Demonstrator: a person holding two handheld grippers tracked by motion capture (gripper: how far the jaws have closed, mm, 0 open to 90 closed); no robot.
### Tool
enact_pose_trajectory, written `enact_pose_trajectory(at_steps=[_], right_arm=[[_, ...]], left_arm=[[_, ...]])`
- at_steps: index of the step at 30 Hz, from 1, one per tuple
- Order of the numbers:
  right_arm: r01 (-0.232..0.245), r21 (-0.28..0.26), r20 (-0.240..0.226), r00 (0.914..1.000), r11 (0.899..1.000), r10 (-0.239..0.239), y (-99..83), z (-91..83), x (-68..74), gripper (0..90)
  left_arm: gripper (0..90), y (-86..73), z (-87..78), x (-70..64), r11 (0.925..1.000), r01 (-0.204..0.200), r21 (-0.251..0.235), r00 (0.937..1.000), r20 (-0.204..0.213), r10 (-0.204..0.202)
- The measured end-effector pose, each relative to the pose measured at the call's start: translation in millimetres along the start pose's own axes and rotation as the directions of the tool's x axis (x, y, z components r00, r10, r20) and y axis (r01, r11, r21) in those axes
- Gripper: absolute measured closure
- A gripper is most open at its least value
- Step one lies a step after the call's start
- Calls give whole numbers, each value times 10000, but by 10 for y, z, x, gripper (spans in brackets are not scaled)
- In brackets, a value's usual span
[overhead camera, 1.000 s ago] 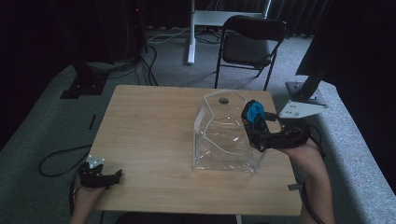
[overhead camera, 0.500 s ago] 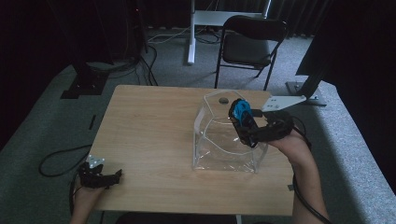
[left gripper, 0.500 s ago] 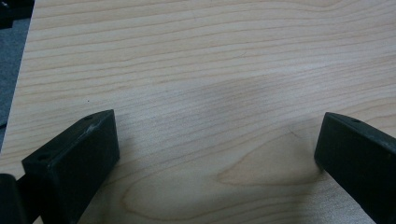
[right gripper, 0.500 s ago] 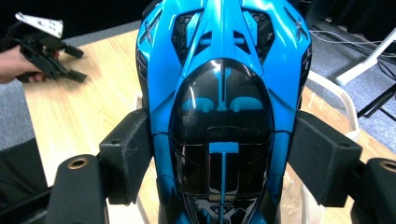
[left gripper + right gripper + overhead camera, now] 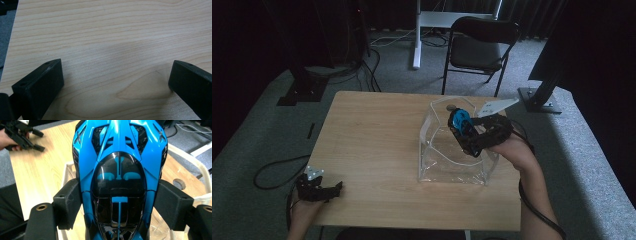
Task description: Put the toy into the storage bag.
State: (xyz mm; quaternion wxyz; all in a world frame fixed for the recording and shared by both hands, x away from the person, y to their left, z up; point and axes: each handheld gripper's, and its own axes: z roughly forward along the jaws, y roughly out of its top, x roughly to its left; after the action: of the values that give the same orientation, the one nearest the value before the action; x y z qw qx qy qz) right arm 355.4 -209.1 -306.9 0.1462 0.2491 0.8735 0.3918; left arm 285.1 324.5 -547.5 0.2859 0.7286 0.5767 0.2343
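Note:
A blue toy car [image 5: 118,170] with a black canopy is clamped between the pads of my right gripper [image 5: 117,202], which is shut on its sides. In the high view that gripper [image 5: 467,131] holds the blue toy car [image 5: 459,120] over the open top of a clear plastic box [image 5: 452,167] on the right half of the wooden table [image 5: 377,135]. My left gripper [image 5: 334,188] rests at the table's near left corner. Its jaws stand wide open over bare wood in the left gripper view, with nothing between the fingers [image 5: 41,85].
A small round grey thing [image 5: 451,106] lies on the table just behind the box. A black folding chair [image 5: 479,47] and a white stand [image 5: 417,35] are on the floor beyond the table. Cables [image 5: 274,170] trail on the carpet at the left.
My right gripper has carried the blue car leftward from the box's right side to above the box opening. The left gripper has stayed put.

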Motion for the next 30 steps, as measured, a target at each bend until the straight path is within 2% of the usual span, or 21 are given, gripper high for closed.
enact_pose_trajectory(at_steps=[8,17,22,30], right_arm=[[229,843,-135,9997,9962,-219,-18,201,-8,261],[328,1509,-238,9993,9880,-295,-62,303,-32,261],[651,2121,-277,9978,9751,-606,-90,398,-15,262],[977,2651,-487,9949,9593,-878,-131,496,-27,261]], left_arm=[[3,0,0,-1,10000,7,-1,10000,0,-7],[3,0,0,-1,10000,9,-4,10000,0,-9],[3,-1,1,-1,10000,12,-17,10000,-3,-12],[3,-1,1,-1,10000,10,-16,10000,-6,-10]])
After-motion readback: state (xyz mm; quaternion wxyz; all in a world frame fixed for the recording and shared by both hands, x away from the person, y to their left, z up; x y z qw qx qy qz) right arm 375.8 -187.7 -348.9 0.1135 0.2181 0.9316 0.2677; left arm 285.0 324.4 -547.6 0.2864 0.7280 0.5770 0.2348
